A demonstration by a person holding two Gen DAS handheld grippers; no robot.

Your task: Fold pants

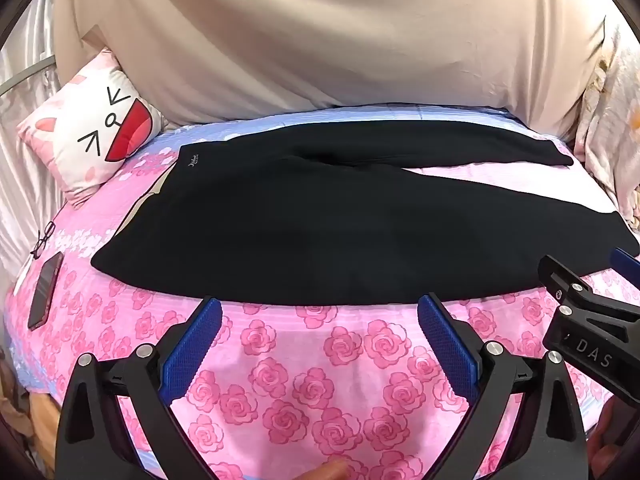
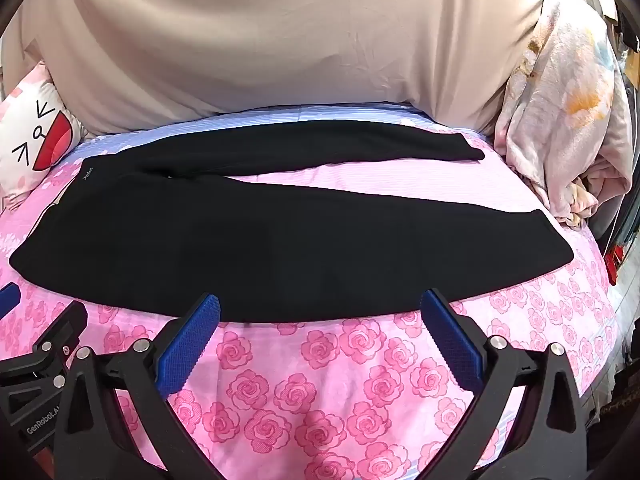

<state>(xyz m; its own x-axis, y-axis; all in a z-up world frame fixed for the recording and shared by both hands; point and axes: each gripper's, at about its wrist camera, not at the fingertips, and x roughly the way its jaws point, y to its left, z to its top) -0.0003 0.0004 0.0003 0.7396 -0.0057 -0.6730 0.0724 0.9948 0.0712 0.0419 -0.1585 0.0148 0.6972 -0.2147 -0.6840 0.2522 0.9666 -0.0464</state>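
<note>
1. The black pants (image 1: 320, 220) are laid flat across the rose-printed pink bedsheet (image 1: 340, 380), with the waistband at the left and the two legs spread apart toward the right; the near leg runs along the near side of the bed and the far leg lies closer to the beige cloth.
2. The left gripper (image 1: 320, 316) is held tilted downward over the sheet, just short of the near edge of the pants. Its jaws are spread wide, with only sheet seen between the blue pads, and nothing is gripped.
3. The right gripper (image 2: 320, 312) is held at a similar downward tilt, its blue fingertips reaching the near hem line of the pants. Its jaws are likewise spread wide and nothing is clamped.
4. The two grippers are held side by side; each is seen at the edge of the other's view.
5. A fingertip (image 1: 332, 470) of the person is glimpsed at the bottom of the left wrist view.
6. A cartoon-face pillow (image 1: 92, 132) rests at the far left, with eyeglasses (image 1: 42, 240) and a phone (image 1: 44, 292) on the sheet nearer.
7. A beige cloth (image 1: 320, 32) hangs behind the bed, and a crumpled floral blanket (image 2: 560, 120) is piled at the far right.
</note>
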